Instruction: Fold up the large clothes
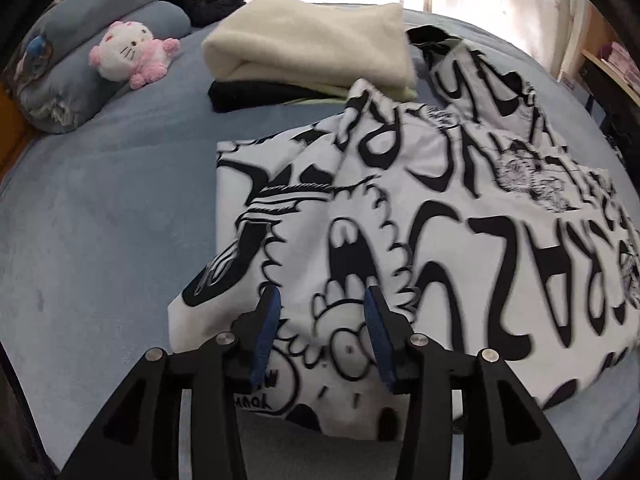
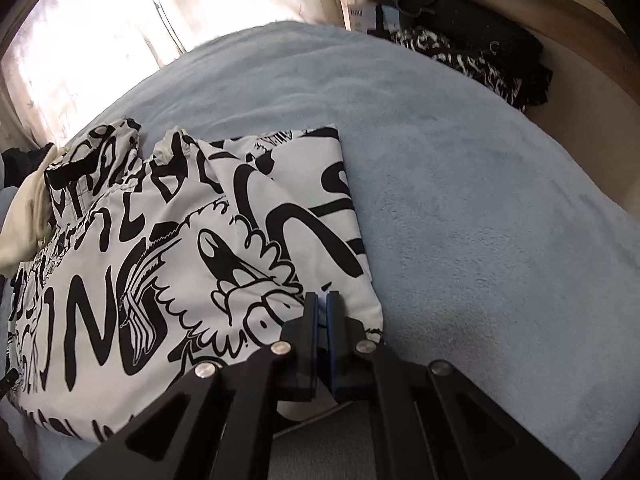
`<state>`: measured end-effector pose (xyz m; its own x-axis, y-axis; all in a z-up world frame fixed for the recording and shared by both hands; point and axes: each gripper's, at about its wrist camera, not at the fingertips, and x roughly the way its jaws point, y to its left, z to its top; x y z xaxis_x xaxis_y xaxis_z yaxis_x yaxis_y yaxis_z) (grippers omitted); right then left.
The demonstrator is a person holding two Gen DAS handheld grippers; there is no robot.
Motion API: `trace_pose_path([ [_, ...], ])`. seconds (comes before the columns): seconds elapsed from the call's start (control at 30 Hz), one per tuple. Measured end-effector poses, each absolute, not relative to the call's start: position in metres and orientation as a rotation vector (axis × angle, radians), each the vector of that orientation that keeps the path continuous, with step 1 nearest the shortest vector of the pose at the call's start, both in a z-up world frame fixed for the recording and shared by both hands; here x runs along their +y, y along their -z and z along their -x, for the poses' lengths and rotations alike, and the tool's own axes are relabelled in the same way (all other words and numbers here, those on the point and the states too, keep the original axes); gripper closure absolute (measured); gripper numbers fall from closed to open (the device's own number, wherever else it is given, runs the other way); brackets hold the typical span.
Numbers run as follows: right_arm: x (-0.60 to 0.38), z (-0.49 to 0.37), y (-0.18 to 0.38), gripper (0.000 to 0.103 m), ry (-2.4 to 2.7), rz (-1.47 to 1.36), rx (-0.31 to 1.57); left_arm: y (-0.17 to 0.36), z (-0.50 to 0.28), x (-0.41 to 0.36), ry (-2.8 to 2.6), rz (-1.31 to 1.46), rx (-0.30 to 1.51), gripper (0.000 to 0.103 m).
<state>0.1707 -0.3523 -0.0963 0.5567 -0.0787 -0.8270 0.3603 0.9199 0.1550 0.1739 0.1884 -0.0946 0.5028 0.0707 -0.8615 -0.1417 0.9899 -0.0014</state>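
A white garment with black cartoon print point(image 1: 400, 216) lies folded into a thick rectangle on the blue bed cover point(image 1: 104, 216). My left gripper point(image 1: 322, 304) hovers over its near edge, open; the cloth lies flat below the blue pads point(image 1: 266, 328) and they do not press on it. In the right wrist view the same garment point(image 2: 168, 240) fills the left half. My right gripper point(image 2: 322, 300) is shut, its tips over the garment's near right corner. I see no cloth pinched between its pads.
A folded cream fleece point(image 1: 308, 40) sits on dark clothes point(image 1: 248, 96) behind the garment. A pink and white plush cat point(image 1: 132, 52) and blue pillows point(image 1: 80, 40) lie at the far left. Dark clothes point(image 2: 472, 52) are piled on a wooden shelf at the right. Curtains point(image 2: 100, 28) hang behind the bed.
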Motion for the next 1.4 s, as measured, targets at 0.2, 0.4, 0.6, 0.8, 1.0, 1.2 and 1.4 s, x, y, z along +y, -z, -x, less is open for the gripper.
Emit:
trace_pose_path([
  [0.2, -0.331, -0.194, 0.058, 0.099, 0.209, -0.248, 1.03, 0.046, -0.2, 0.166, -0.084, -0.028, 0.983, 0.048],
  [0.4, -0.287, -0.262, 0.001, 0.098, 0.072, -0.165, 0.958, 0.0, -0.273, 0.128, -0.017, -0.097, 0.914, 0.04],
  [0.6, -0.235, -0.366, -0.032, 0.06, -0.073, -0.108, 0.88, -0.006, -0.369, 0.086, 0.029, -0.103, 0.905, 0.04],
  [0.8, -0.188, -0.47, -0.015, 0.052, -0.131, 0.022, 0.887, 0.038, -0.45, 0.065, 0.039, -0.035, 1.01, 0.04],
  [1.0, -0.166, -0.546, 0.034, 0.052, -0.132, 0.059, 1.007, 0.081, -0.492, 0.055, 0.021, -0.041, 1.056, 0.04],
  [1.2, -0.14, -0.578, 0.069, 0.052, -0.103, 0.163, 1.085, 0.101, -0.513, 0.045, 0.006, -0.063, 1.06, 0.04],
  [1.4, -0.151, -0.582, 0.069, 0.092, 0.019, 0.125, 1.0, 0.117, -0.521, 0.043, -0.054, -0.082, 1.099, 0.04],
])
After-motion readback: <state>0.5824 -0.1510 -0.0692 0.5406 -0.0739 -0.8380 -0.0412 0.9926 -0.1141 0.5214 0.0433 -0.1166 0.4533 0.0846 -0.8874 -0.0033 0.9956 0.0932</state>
